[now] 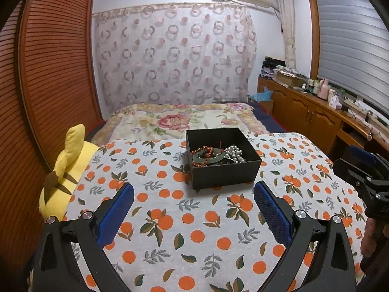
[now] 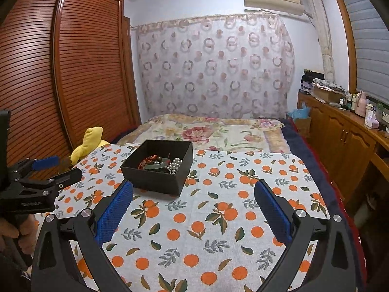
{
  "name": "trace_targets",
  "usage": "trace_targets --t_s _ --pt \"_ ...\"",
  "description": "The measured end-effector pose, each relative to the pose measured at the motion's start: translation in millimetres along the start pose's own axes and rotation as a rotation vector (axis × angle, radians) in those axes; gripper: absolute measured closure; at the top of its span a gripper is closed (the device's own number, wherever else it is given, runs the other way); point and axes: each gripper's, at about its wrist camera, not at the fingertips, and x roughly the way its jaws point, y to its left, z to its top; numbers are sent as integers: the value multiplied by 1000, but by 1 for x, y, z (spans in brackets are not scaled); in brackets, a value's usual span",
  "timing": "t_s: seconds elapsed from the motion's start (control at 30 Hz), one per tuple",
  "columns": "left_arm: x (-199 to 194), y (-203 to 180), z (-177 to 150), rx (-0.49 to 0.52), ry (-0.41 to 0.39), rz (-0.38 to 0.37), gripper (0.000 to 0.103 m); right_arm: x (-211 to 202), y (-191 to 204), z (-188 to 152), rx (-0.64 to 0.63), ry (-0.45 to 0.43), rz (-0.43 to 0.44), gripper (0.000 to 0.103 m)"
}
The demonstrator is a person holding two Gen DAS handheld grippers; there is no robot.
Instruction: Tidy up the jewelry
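On the far left edge of the table (image 1: 170,231), a yellow plush toy (image 1: 65,170) leans beside the orange-print cloth. Next come the left tongs (image 1: 193,192), spread wide and holding nothing, hovering short of the black box (image 1: 226,172). That box sits mid-table, lid off, one corner turned toward the left tongs, its long axis running roughly left to right across the cloth. Inside lie a red bead bracelet (image 1: 203,152), a green ring-shaped piece (image 1: 211,158) and a silver bead strand (image 1: 234,153), heaped and touching. Judging by this tangle, the next pick goes best from above: take one piece at its free edge and lift slowly so the others stay behind. Furthest right, the right tongs (image 2: 193,192) hang equally spread and bare.
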Motion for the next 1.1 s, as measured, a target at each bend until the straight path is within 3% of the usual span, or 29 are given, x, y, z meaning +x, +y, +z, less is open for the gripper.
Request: trace_targets --t_s 1.1 --pt "-14 -7 1 9 -12 -7 8 -5 -1 -2 5 -4 -6 3"
